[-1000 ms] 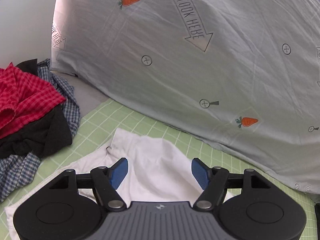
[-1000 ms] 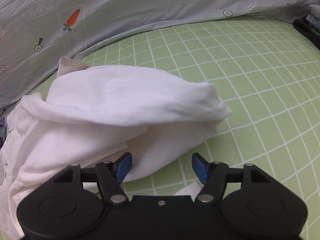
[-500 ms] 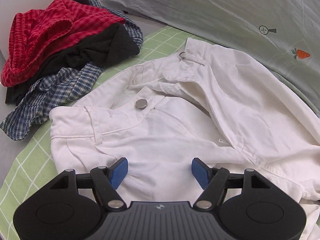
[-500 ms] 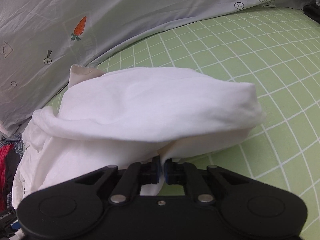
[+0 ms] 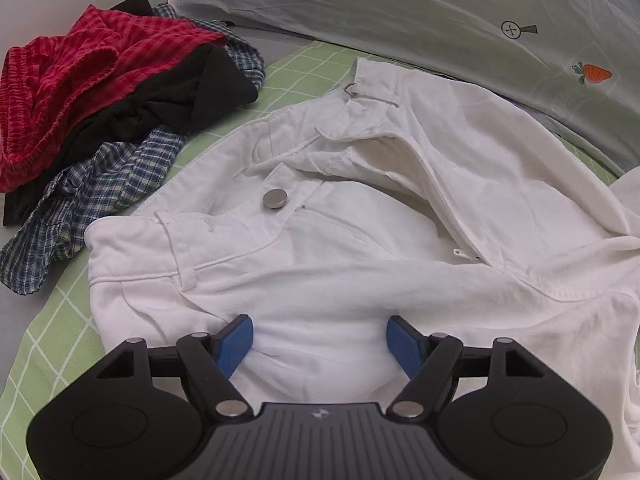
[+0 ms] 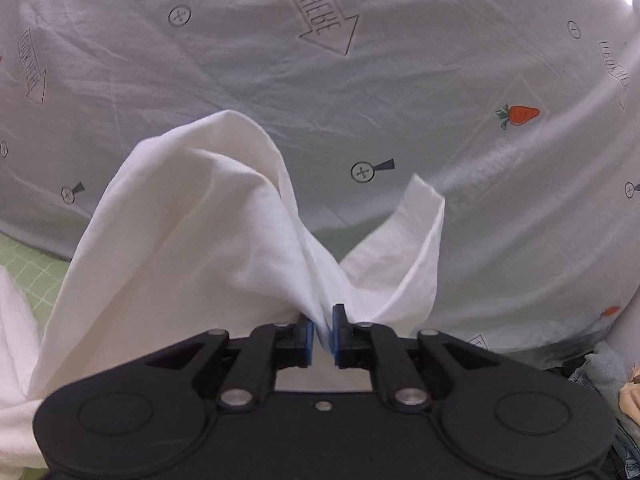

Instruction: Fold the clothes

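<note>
White trousers (image 5: 360,264) spread rumpled on the green checked sheet (image 5: 52,344), one end pinched by the right gripper (image 6: 321,330)

Left gripper (image 5: 320,338) hovers over the waist area with blue fingers (image 5: 236,340) spread wide, gripping nothing; the metal button (image 5: 274,199) sits at 12 o'clock from it and a pile of red, black and plaid clothes (image 5: 100,92) at 10 o'clock. Right jaws are clamped on a bunched fold of the white cloth, lifted before the grey carrot-print cover (image 6: 440,80)
</note>
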{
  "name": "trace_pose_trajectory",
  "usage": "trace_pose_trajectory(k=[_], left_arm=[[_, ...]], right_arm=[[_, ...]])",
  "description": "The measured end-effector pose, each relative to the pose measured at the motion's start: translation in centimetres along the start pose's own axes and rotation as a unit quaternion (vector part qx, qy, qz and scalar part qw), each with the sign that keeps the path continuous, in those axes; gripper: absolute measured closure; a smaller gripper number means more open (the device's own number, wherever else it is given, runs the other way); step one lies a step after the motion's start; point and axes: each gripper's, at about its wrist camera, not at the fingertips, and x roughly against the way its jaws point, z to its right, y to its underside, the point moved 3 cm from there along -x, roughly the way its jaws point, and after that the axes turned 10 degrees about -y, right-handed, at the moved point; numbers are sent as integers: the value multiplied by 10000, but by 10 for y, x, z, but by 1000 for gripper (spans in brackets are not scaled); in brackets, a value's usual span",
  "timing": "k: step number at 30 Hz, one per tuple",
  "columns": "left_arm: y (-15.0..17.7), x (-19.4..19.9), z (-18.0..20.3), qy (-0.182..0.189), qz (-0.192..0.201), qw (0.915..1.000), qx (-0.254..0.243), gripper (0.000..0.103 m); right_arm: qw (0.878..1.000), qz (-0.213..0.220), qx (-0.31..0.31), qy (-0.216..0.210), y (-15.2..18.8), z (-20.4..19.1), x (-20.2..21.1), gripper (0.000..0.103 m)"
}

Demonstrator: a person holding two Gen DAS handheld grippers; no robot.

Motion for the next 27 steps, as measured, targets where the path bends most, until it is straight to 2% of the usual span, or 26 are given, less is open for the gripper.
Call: trace_pose_trajectory(k=[1, 5, 10, 13, 18, 22, 27], left_arm=[[0, 1, -1, 4, -7, 10000, 11, 28], [1, 5, -8, 107, -69, 9998, 150, 28], [4, 10, -13, 166, -120, 9996, 172, 28], [9, 15, -14, 143, -119, 9998, 113, 28], [25, 25, -19, 112, -156, 9998, 50, 28], [45, 29, -25, -6, -380, 9992, 96, 28], [62, 40, -26, -61, -342, 9994, 65, 27]], right_arm=[[9997, -218, -74, -14, 10, -3, -4, 63], [9935, -834, -707, -313, 64, -11, 3, 61], [9750, -1533, -1528, -498, 142, -16, 40, 61], [9583, -1717, -2132, -819, 172, -20, 60, 61], [9327, -1787, -2831, -1342, 197, -31, 77, 59], [9394, -1800, -2521, -1467, 198, -38, 79, 51], [9496, -1789, -2006, -1615, 198, -45, 80, 43]])
